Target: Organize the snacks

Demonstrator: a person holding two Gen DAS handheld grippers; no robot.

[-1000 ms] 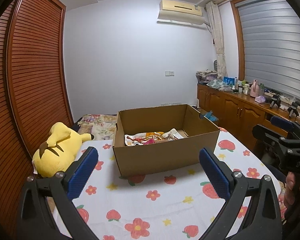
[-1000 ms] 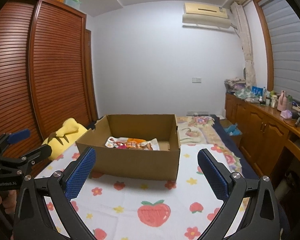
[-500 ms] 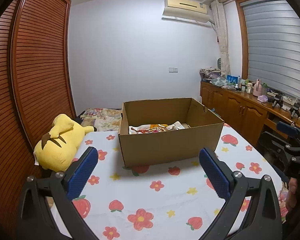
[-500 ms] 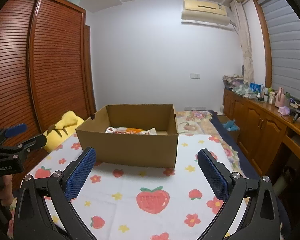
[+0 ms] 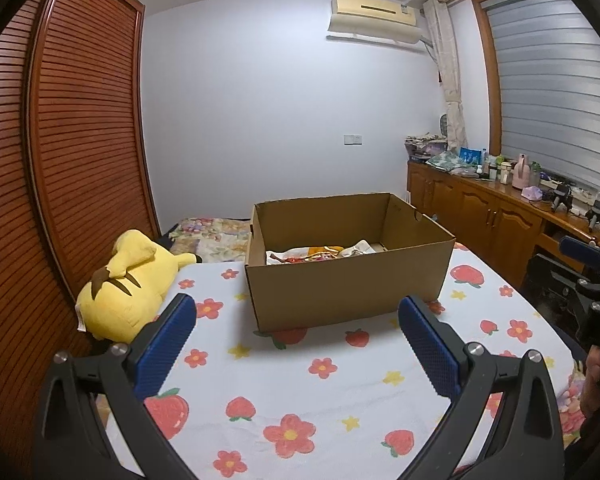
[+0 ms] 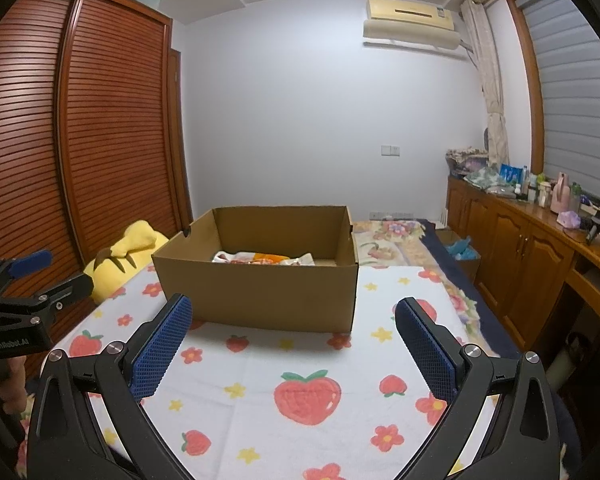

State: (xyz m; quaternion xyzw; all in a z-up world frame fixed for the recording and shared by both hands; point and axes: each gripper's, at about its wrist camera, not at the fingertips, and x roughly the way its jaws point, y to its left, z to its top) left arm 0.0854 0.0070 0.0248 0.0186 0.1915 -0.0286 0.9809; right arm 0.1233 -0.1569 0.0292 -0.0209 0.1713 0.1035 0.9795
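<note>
- Biggest thing around is the wooden wardrobe [image 5: 60,160] with slatted doors, running down the left side of the room.
- Then the table, covered by a white cloth [image 6: 260,380] with strawberries and flowers printed all over it.
- On the right wall there's a long wooden cabinet [image 5: 492,216], its top cluttered with bottles and bits too small to make out.
- The cardboard box [image 5: 348,280] sits open toward the far end of the cloth, flaps off or folded away.
- A yellow plush toy [image 5: 128,280] is lying beside the box, at the table's left edge against the wardrobe.
- The left gripper [image 5: 298,346] hangs above the near part of the cloth, blue pads spread wide, nothing between them.
- The right gripper [image 6: 294,344] is the same deal: pads far apart, nothing in them, pointed at the box.
- The snack packets [image 5: 320,254] are inside the box on its floor, a white, orange and red bundle; can't tell how many.
</note>
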